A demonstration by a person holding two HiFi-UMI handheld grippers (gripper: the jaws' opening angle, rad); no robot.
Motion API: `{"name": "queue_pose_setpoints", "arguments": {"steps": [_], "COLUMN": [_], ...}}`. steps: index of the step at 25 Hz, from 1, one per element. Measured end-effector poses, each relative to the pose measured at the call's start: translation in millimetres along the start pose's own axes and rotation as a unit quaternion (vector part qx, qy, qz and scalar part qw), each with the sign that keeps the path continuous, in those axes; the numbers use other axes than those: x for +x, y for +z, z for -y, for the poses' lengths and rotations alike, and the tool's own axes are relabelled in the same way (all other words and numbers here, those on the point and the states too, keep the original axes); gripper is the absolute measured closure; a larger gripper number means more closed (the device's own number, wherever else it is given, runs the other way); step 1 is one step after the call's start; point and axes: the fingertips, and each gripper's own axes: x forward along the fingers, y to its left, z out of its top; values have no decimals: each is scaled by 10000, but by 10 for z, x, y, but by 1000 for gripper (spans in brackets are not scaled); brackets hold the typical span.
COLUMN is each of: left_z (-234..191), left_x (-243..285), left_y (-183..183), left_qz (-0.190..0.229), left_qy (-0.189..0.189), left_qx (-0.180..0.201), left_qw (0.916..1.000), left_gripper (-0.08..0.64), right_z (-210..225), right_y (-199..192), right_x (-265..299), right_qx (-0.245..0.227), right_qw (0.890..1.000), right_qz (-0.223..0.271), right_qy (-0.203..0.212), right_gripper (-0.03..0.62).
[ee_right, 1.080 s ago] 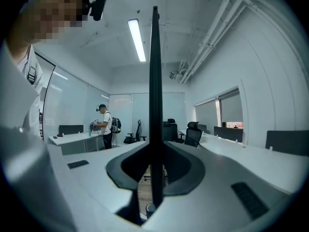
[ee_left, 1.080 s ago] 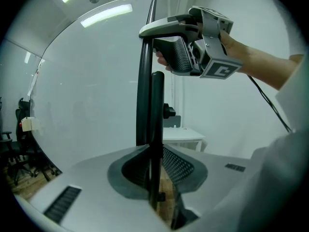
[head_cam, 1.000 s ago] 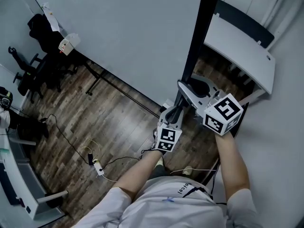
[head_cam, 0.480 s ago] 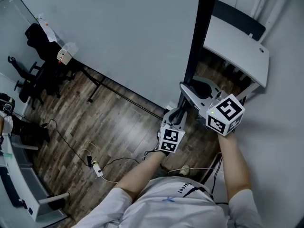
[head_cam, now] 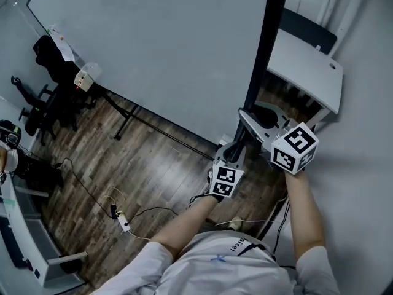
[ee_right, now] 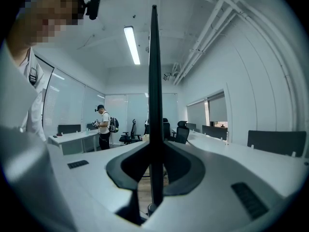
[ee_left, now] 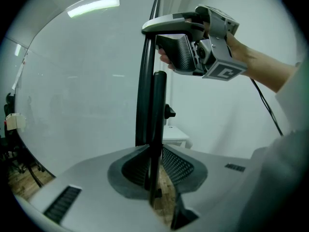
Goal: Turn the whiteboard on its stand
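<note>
Plank floor (head_cam: 153, 161) beneath pale whiteboard (head_cam: 166, 48)

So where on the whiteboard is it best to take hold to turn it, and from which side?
Its black side frame, approached edge-on from beside the whiteboard. The frame is a thin upright strip, so the jaws can straddle it, one pad on each face. The left gripper and the right gripper are both clamped there, right above left.
</note>
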Motion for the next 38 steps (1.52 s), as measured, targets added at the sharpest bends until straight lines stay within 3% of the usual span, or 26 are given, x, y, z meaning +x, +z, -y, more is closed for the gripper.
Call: {"name": "queue_pose_setpoints", "arguments": {"steps": [16,25,38], "left_z": [582,593,783], "left_x": [263,285,-115], "left_y": [18,18,351], "left_qz": [-62,-109,192], "left_qy": [-373,-327,-412], "left_qx": [115,90,164], "left_qw": [9992,9994,9988], "left_gripper": [472,472,482], "right_z": [253,298,327], "right_y": [30,15,-135], "right_x": [-569,-588,-906], "right_qx": [-25,148,352], "right_qw": [10000,9998,9977], "right_qz": [-10,126,161], "right_qy": [-41,-54,-560], "right_gripper": [511,511,511]}}
